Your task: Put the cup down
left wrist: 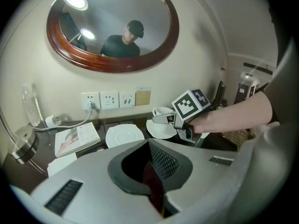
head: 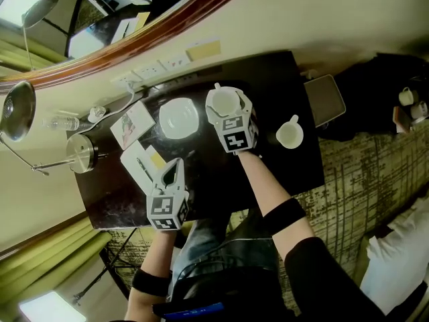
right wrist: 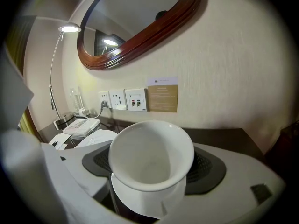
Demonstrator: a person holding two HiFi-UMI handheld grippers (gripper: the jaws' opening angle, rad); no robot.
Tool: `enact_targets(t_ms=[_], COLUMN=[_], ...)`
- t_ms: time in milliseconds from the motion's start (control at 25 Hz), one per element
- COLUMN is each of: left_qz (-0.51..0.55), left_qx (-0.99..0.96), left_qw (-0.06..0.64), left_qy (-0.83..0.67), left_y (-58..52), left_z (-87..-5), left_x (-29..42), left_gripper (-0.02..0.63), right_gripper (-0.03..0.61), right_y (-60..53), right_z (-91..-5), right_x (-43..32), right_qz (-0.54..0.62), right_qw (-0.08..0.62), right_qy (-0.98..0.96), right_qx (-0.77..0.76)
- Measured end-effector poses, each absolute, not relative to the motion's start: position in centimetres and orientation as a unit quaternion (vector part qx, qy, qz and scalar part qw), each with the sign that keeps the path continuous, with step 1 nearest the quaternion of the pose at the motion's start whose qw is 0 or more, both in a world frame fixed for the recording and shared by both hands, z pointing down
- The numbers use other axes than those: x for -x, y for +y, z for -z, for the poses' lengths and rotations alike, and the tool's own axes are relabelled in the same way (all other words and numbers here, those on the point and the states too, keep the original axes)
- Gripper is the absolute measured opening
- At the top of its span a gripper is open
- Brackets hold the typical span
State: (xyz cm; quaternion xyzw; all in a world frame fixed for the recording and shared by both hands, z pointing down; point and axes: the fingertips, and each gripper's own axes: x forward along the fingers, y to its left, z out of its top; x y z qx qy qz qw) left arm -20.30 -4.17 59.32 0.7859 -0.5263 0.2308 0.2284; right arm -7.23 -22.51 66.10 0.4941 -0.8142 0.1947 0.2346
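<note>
Dark desk [head: 281, 79]: R claw [head: 224, 100] grips cup [right wrist: 152, 157] on saucer [right wrist: 140, 203].

1. The cup [right wrist: 152, 160] fills the gap of the right hand-held gripper [right wrist: 152, 167]. It covers the inner faces of the pads [right wrist: 210, 168], so whether they press on it cannot be told.
2. The saucer [right wrist: 135, 200] under the cup shows only as a near sliver; the cup hides the rest.
3. The mirror [right wrist: 135, 17] above the cup is cut off by the top edge in the right gripper view and the head view.
4. Print on the card [right wrist: 162, 94] behind the cup is too small to read.
5. Left of the cup, the left hand-held gripper [left wrist: 150, 146] has its jaws together; a reddish strip [left wrist: 152, 185] in their seam cannot be identified.
</note>
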Motion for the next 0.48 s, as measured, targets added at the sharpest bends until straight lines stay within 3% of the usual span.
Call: enact_targets(t_ms=[480], left_qz=[-0.217], left_qx=[-0.793], left_qw=[0.214], left_qy=[-0.527], left_y=[-3.7], left_z=[-57.9], left_x=[20.0], left_gripper=[0.004], right_gripper=[0.431], right_y=[-18.7], right_z=[-63.1], right_x=[6.3], right_qz=[-0.203], right_qw=[0.212], right_qy=[-0.817], right_qx=[-0.497])
